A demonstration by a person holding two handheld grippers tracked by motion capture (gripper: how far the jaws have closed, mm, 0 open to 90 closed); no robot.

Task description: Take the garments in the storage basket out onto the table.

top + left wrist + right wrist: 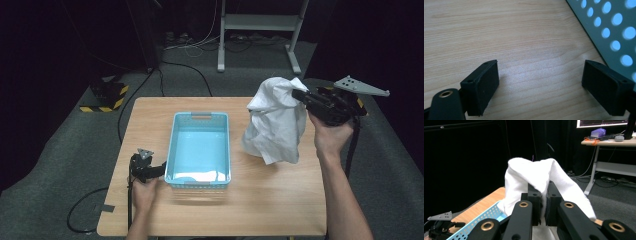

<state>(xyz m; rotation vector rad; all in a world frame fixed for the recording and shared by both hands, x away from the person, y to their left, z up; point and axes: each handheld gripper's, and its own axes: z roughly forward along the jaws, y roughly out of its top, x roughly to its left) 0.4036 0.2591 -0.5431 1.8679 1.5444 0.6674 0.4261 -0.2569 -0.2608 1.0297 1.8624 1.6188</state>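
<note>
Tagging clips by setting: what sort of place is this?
Probably a lab or recording studio: black curtains surround a small wooden table, cables trail over grey carpet, and a desk with a monitor stands behind.

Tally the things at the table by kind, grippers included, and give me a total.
Light blue perforated basket: 1
White cloth, lifted off the table, pinched in the right gripper's jaws: 1
Handheld grippers: 2, the left gripper with jaws apart beside the basket, and the right gripper
Total: 4

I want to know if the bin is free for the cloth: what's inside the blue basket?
The blue basket looks empty, its pale floor bare apart from glare near the front wall. The white cloth hangs beside it, clamped in the right gripper.
</note>
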